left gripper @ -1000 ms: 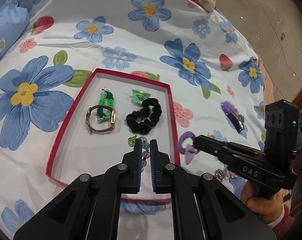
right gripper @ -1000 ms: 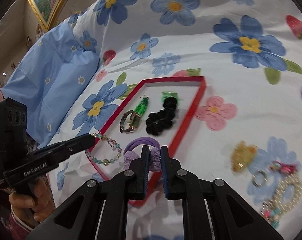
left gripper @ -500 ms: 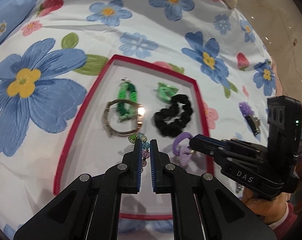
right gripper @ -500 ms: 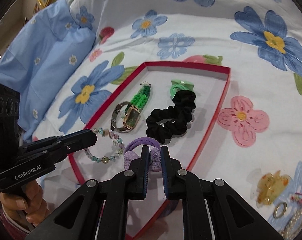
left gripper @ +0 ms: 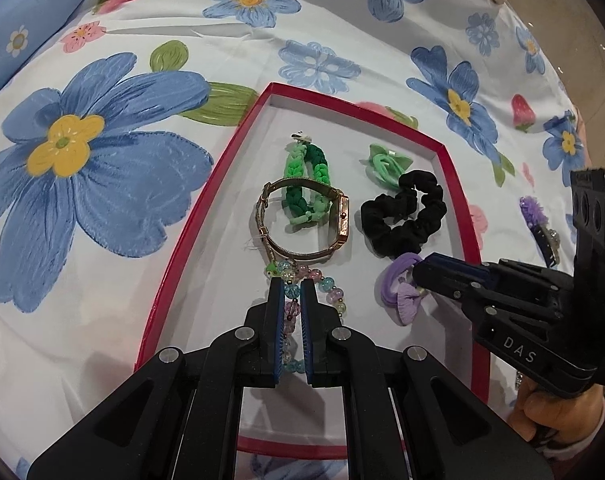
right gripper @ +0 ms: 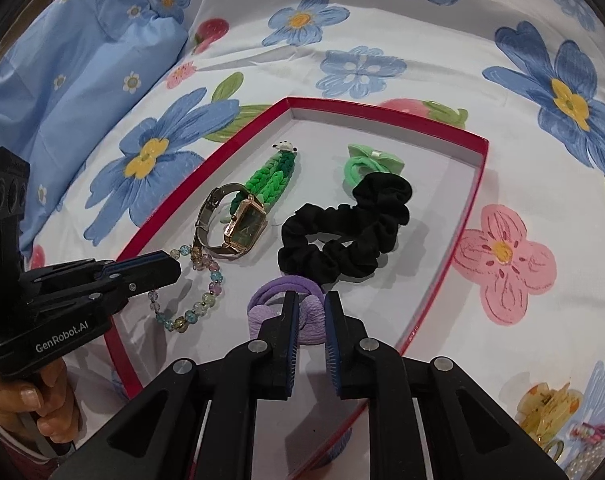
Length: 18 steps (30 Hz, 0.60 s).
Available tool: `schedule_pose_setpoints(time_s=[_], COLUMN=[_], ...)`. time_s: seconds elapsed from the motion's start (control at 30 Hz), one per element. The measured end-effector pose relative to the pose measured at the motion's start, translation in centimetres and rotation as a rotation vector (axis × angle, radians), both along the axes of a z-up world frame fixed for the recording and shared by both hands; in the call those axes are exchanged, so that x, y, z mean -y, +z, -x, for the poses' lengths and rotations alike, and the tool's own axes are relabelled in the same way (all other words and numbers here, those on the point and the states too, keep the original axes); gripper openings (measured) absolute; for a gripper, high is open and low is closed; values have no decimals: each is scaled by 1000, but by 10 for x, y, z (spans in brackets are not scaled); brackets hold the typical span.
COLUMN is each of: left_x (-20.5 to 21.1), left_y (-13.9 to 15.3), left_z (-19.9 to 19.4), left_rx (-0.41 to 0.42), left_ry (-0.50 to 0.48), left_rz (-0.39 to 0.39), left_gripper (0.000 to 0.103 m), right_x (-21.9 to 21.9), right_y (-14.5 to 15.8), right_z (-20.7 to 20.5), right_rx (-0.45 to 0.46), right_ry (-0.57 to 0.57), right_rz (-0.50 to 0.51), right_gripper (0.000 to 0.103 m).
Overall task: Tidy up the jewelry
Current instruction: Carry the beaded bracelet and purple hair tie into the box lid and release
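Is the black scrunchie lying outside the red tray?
No, the black scrunchie lies inside the red tray, next to the watch.

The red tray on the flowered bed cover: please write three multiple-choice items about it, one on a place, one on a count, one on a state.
1. Where does the wristwatch lie in the red tray?
A. Around part of the green braided bracelet
B. On the black scrunchie
C. Outside the tray

2. How many green items lie in the tray?
A. One
B. Two
C. Four

3. What does the left gripper do with the beaded bracelet?
A. Hovers away from it
B. Its fingers clamp the beads
C. Presses it flat

Answers: 1 A, the watch band loops over the braid; 2 B, the braid and the green bow hair tie; 3 B, beads sit between the shut fingers.
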State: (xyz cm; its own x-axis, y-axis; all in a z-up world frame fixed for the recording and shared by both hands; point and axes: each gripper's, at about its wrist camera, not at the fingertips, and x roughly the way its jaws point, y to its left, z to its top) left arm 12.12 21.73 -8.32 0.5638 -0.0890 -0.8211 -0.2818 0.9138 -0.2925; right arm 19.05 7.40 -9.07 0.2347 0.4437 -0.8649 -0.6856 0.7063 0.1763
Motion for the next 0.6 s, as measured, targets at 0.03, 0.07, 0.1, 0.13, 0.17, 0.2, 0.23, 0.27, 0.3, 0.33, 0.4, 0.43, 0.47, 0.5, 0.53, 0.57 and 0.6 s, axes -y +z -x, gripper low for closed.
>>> schedule_pose_setpoints(time_s=[0.03,0.07,0.1,0.13,0.17,0.2,0.23,0.27,0.3,0.33,0.4,0.43,0.47,0.5,0.53,0.57,0.6], left_x=[0,-1,-1,-1,-2,-3,-3,-2,-2,-2,-2,-2,-2,-1,-1,-1,-1], left_y=[0,-1,-1,-1,-2,-2,-2,-2,-1,-1,-1,-2,-3,-3,-4,-4,-4], left_z=[0,0,0,-1,-1,-1,-1,0,0,0,0,0,0,-1,-1,-1,-1], left_rx=[-1,-5,-7,-8,-11,-12,-12,-13,-13,-14,-16,-19,-24,-29,-32,-36,-41], left_ry=[1,3,5,8,13,15,17,20,21,20,21,21,20,22,23,25,28], left_rz=[-1,0,2,2,3,6,5,2,-1,-3,-10,-13,-16,-21,-24,-28,-32], left_gripper=[7,7,7,7,7,7,7,7,7,7,8,9,10,11,14,16,20], right_x=[-2,-2,-3,-3,-2,-2,-1,1,1,3,6,7,10,11,13,15,17], right_y=[0,-1,-1,-1,-1,-1,-1,0,1,2,3,4,5,6,8,10,11], right_z=[0,-1,-1,-1,-2,-2,-2,-2,-2,-2,-2,-1,-1,0,0,2,2], right_rx=[1,2,2,0,-7,-10,-12,-17,-21,-27,-32,-34,-38,-42,-44,-42,-39], right_ry=[1,3,5,4,1,-1,-4,-8,-11,-19,-31,-34,-39,-40,-42,-46,-50], right_rz=[2,6,7,5,-1,-6,-9,-20,-29,-42,-56,-62,-70,-77,-86,-93,-99], right_gripper=[16,16,16,17,17,18,18,19,20,21,22,22,24,27,34,36,37])
